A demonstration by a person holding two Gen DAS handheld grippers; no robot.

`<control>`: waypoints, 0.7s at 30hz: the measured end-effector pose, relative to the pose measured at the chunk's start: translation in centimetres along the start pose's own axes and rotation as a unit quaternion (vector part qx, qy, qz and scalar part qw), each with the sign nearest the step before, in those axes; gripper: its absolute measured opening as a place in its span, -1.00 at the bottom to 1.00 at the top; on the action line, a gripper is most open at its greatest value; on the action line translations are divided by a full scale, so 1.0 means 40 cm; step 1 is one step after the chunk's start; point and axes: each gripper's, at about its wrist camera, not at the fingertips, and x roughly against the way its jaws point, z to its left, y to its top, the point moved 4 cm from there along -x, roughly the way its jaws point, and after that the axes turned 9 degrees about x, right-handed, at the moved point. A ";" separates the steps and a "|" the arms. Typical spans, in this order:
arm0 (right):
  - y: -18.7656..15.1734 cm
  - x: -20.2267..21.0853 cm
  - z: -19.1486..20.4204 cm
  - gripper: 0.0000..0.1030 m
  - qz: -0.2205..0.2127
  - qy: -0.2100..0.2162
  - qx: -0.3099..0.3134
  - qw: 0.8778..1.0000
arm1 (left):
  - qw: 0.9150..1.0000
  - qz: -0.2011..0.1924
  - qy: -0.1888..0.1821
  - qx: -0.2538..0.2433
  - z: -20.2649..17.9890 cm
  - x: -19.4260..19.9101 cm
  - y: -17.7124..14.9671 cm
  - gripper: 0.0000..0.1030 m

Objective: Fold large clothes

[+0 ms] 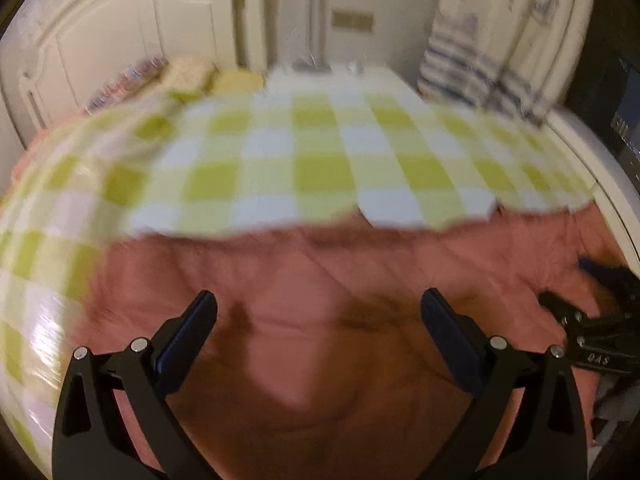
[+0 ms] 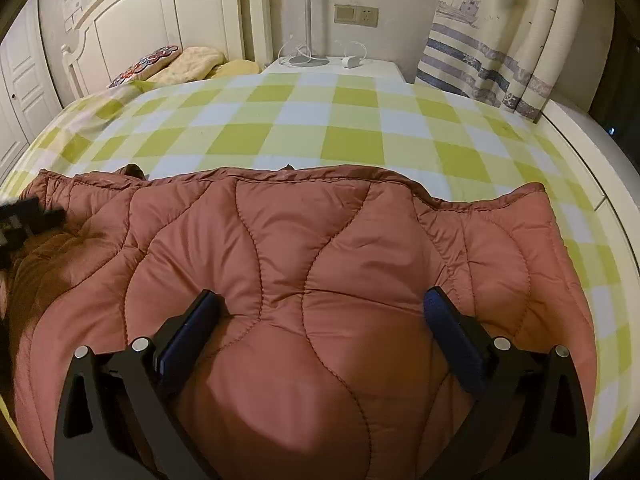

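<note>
Both hand-held grippers hovered low over the quilted jacket [image 2: 320, 272], the right hand-held gripper [image 2: 320, 308] spread wide and holding nothing, the left hand-held gripper [image 1: 319, 312] likewise. The jacket lay flat across the near end of the bed [image 2: 320, 128]. Beyond the jacket's far hem stretched bare checked sheet up to the pillows [image 2: 188, 62] and headboard [image 2: 160, 12].

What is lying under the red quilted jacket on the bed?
The red quilted jacket lies on a green and white checked bedsheet, which shows beyond its far and right edges. What the jacket itself covers, such as folded sleeves or other items, cannot be seen.
</note>
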 end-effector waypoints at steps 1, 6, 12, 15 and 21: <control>-0.001 0.000 0.001 0.91 0.000 0.000 0.000 1.000 | 1.000 -0.001 0.012 0.023 0.049 -0.006 0.012 0.96; -0.001 -0.001 0.004 0.91 -0.002 0.000 0.003 1.000 | 0.991 0.062 -0.033 0.112 0.191 -0.094 -0.009 0.96; -0.002 -0.003 0.001 0.91 -0.002 0.001 0.002 1.000 | 0.992 0.013 0.011 0.124 0.212 -0.044 0.005 0.95; -0.002 -0.003 0.003 0.91 -0.002 0.002 0.002 1.000 | 0.981 -0.012 0.036 0.189 0.294 -0.010 -0.018 0.94; -0.002 0.000 0.004 0.91 -0.003 0.001 0.001 1.000 | 0.982 -0.010 0.042 0.186 0.305 -0.024 -0.023 0.91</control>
